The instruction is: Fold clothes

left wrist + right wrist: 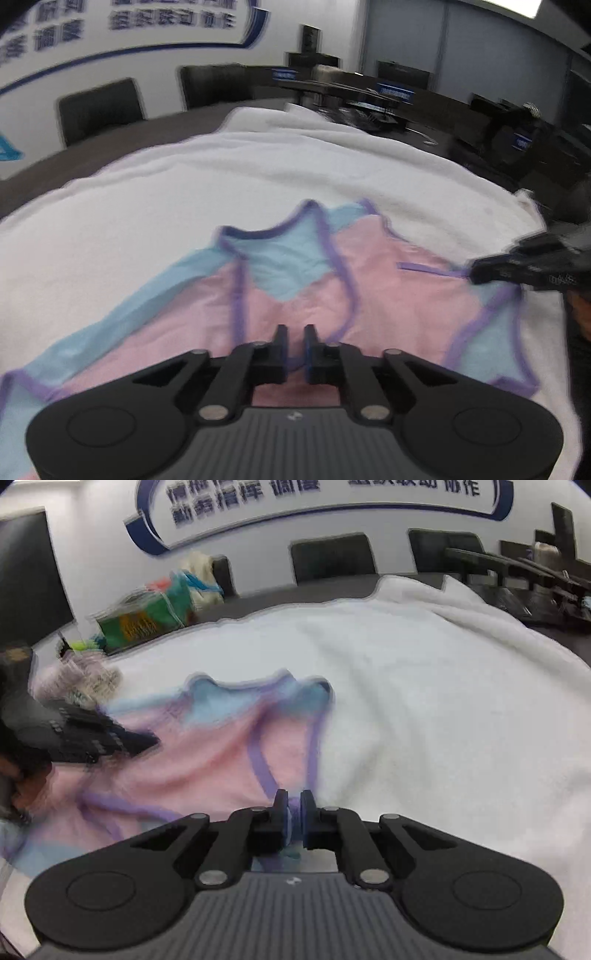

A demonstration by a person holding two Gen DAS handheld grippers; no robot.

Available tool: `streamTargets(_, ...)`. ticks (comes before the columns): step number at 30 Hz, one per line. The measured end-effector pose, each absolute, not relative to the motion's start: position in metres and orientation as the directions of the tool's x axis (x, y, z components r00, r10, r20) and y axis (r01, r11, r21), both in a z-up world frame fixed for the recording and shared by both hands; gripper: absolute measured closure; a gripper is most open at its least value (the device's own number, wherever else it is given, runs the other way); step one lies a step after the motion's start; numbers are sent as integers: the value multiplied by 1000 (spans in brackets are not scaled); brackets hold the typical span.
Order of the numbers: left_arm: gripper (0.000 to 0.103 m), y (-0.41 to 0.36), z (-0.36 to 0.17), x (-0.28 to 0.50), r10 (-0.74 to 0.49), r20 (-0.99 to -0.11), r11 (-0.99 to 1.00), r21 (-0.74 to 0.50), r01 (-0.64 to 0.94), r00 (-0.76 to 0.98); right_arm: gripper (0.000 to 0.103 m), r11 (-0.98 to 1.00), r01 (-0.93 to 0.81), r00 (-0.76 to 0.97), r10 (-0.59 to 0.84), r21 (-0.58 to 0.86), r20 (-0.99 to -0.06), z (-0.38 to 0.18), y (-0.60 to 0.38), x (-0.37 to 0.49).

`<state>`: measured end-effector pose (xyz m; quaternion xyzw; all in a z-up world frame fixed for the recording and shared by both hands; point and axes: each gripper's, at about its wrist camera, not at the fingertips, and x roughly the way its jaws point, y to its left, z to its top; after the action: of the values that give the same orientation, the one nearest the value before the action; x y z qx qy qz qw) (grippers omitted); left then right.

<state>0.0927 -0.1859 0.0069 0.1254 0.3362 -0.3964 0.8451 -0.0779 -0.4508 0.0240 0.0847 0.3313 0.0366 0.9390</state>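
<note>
A small pink and light-blue garment with purple trim (388,295) lies on a white towel (258,173); it also shows in the right wrist view (207,760). My left gripper (294,334) is shut on the garment's pink near edge. My right gripper (294,799) is shut on a purple-trimmed edge of the garment. In the left wrist view the right gripper (474,273) comes in from the right, pinching the garment's right side. In the right wrist view the left gripper (147,742) comes in from the left over the pink cloth.
The towel (424,686) covers a dark table (122,144). Dark chairs (99,107) stand behind it. A green box and a pile of coloured items (147,616) sit at the table's far left. Dark desk stands and screens (391,92) stand at the back right.
</note>
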Motion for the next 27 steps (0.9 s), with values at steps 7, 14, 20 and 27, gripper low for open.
streamTargets(7,97,-173,13,87,-513,-633,772,-45,634,580,67,992,44,830,31,121,-557,40,-439,-104)
streamTargets(14,76,-196,39,38,-640,-575,618,9,786,510,80,986,-89,800,154,138,-580,39,-427,-34)
streamTargets(20,77,-192,5,37,-582,-648,657,-19,754,491,100,993,-73,766,118,96,-632,27,-422,-22)
streamTargets(27,79,-181,10,26,-614,-605,652,-27,758,507,73,986,-10,814,103,164,-572,44,-439,-25)
